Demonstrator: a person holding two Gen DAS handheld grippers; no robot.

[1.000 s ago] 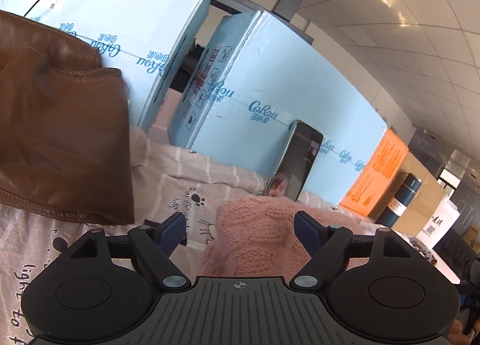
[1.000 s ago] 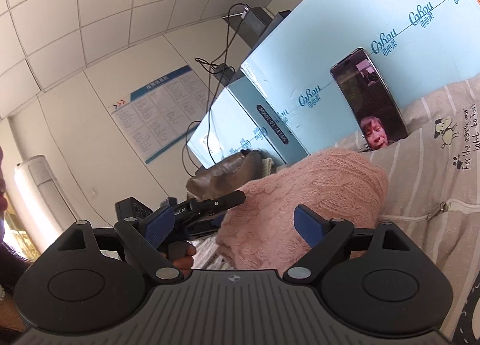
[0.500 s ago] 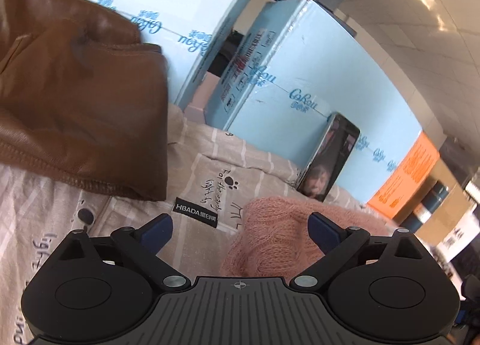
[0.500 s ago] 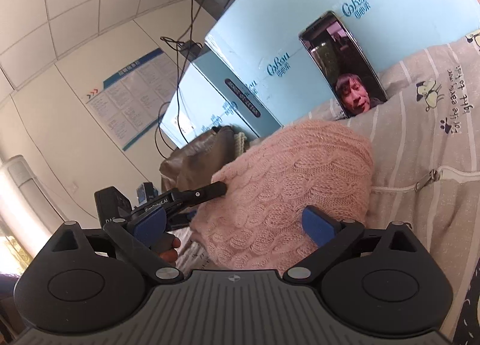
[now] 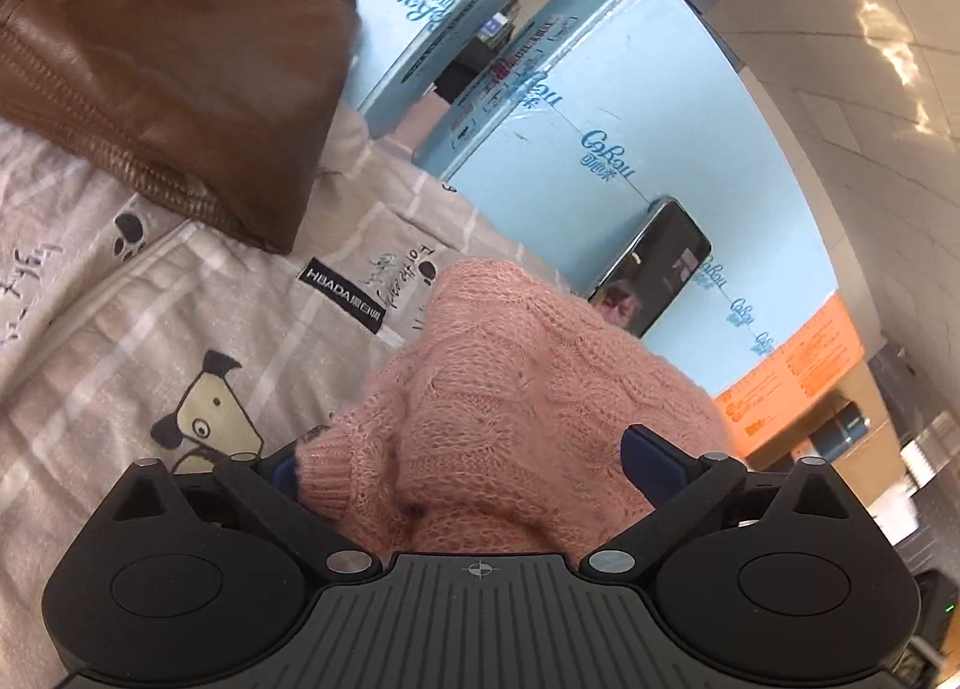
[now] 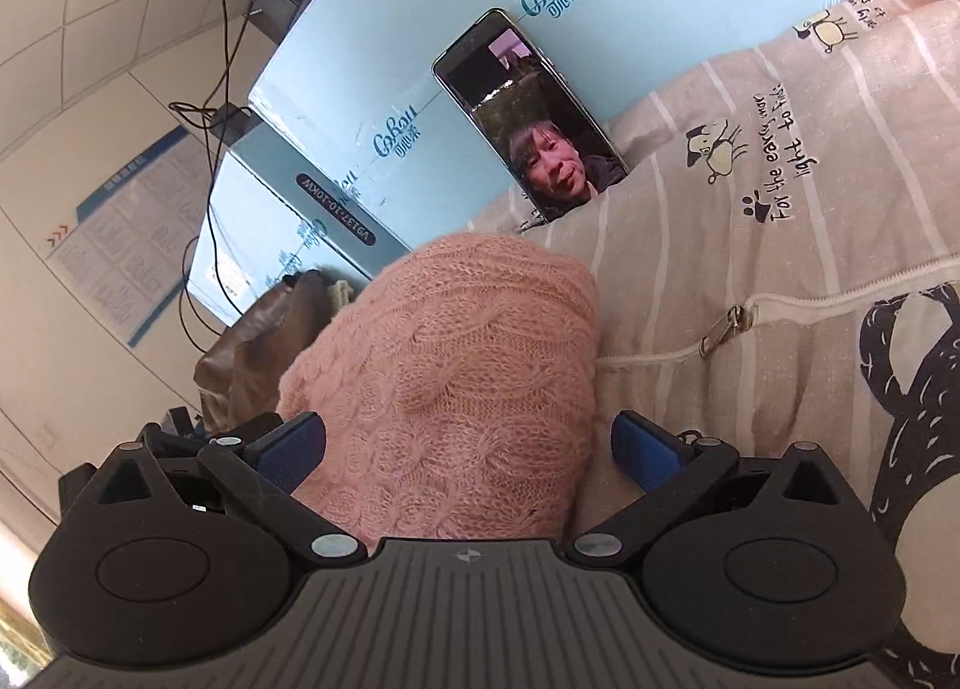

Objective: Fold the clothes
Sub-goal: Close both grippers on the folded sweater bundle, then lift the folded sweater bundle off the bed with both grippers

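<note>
A pink cable-knit sweater (image 5: 516, 389) lies bunched on a beige striped bed cover with dog prints (image 5: 180, 341). My left gripper (image 5: 468, 467) is open, its blue pads either side of the sweater's near edge, a ribbed cuff (image 5: 336, 473) by the left pad. In the right wrist view the same sweater (image 6: 456, 365) fills the space between the open fingers of my right gripper (image 6: 468, 449). A brown leather jacket (image 5: 168, 47) lies folded at the upper left, apart from the sweater.
Light blue cartons (image 5: 600, 137) stand along the back edge of the bed. A phone (image 6: 528, 113) leans against one, its screen lit. An orange box (image 5: 792, 371) is at the far right. A zipper (image 6: 720, 329) runs across the cover right of the sweater.
Both grippers have moved forward and tilted down, so the pink sweater now sits between their open fingers. The left view has swung so the brown jacket lies further up and left.
</note>
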